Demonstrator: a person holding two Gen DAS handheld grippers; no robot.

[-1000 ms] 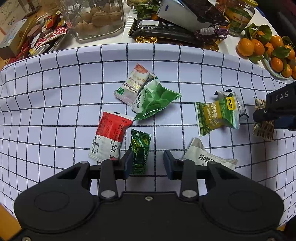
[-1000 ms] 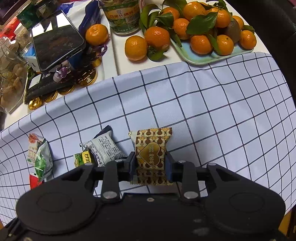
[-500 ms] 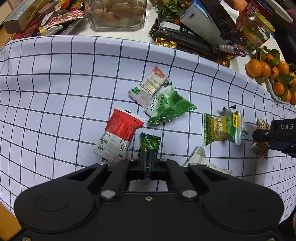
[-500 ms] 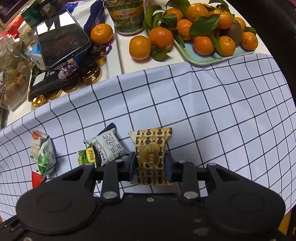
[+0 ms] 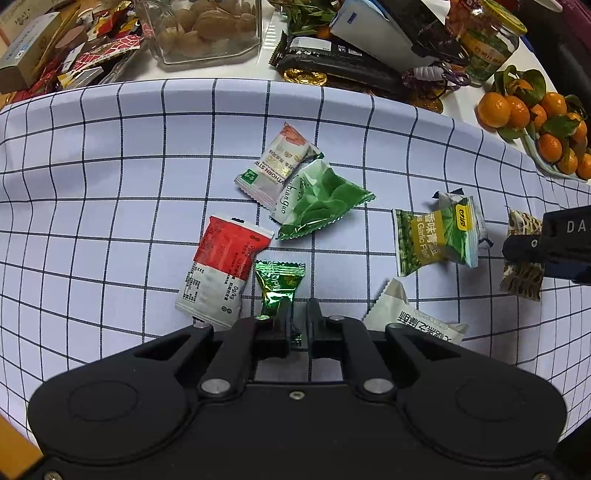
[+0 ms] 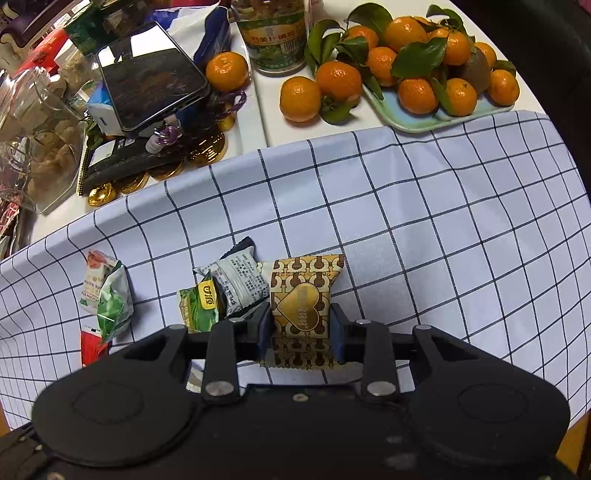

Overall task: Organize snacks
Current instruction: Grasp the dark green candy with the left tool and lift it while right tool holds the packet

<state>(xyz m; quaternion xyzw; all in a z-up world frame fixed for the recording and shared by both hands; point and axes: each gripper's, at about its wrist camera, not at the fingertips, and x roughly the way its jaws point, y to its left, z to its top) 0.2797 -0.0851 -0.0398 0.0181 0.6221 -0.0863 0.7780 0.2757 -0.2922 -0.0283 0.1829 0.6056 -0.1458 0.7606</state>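
Note:
Several snack packets lie on a checked cloth (image 5: 110,184). My left gripper (image 5: 297,325) is shut on the lower end of a small shiny green candy (image 5: 277,284). Beside it lie a red-and-white packet (image 5: 218,269), a white packet (image 5: 410,319), a green pouch (image 5: 317,203) overlapping a white hawthorn packet (image 5: 273,166), and a green-yellow garlic pea packet (image 5: 432,238). My right gripper (image 6: 301,328) is shut on a gold-and-brown heart-patterned packet (image 6: 301,295), seen also at the right edge of the left wrist view as the patterned packet (image 5: 521,277).
Beyond the cloth stand a glass jar of nuts (image 5: 207,29), a phone (image 6: 147,74) on a stack, gold coins (image 6: 207,151), a labelled jar (image 6: 275,37) and a tray of mandarins (image 6: 436,74). A grey packet (image 6: 240,282) lies just left of my right gripper.
The left jaws closed on the green candy, which stood between open fingers a second ago. The right gripper keeps its hold on the patterned packet and has hardly moved.

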